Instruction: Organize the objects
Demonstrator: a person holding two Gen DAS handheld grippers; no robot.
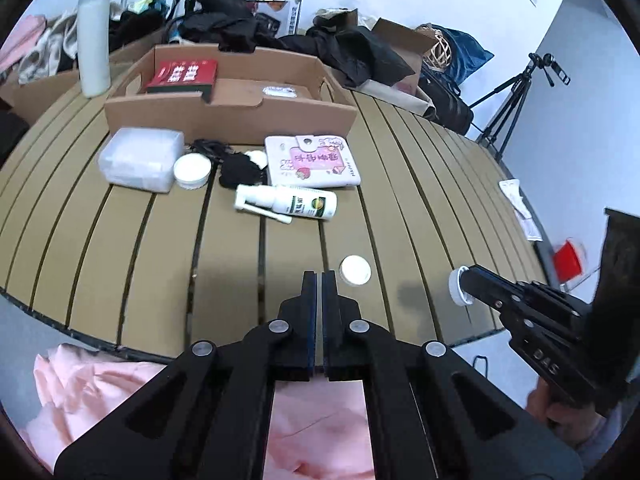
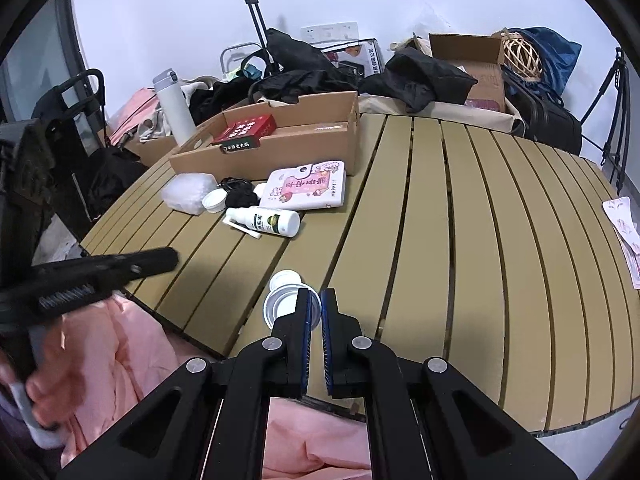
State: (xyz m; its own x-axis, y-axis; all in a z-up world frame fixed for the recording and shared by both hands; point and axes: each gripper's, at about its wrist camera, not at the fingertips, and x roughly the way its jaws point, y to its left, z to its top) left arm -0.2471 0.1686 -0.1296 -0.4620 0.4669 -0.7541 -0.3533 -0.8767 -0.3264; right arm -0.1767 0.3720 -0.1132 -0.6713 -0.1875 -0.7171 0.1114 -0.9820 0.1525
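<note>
right hand-held gripper nearly closed, pinching the rim of a white lid above the table. left hand-held gripper fully closed, empty; small white jar on the table just beside its tips.

We see a white lid pinched at its rim, tilted on edge above the near part of the slatted table, its hollow underside facing us. Just beyond it a small white round jar rests alone on the slats. Farther off lie a white spray bottle on its side, a pink-printed pouch, a black tangle of cord, another white round jar and a clear plastic box. At the far side an open cardboard tray holds a red box
</note>
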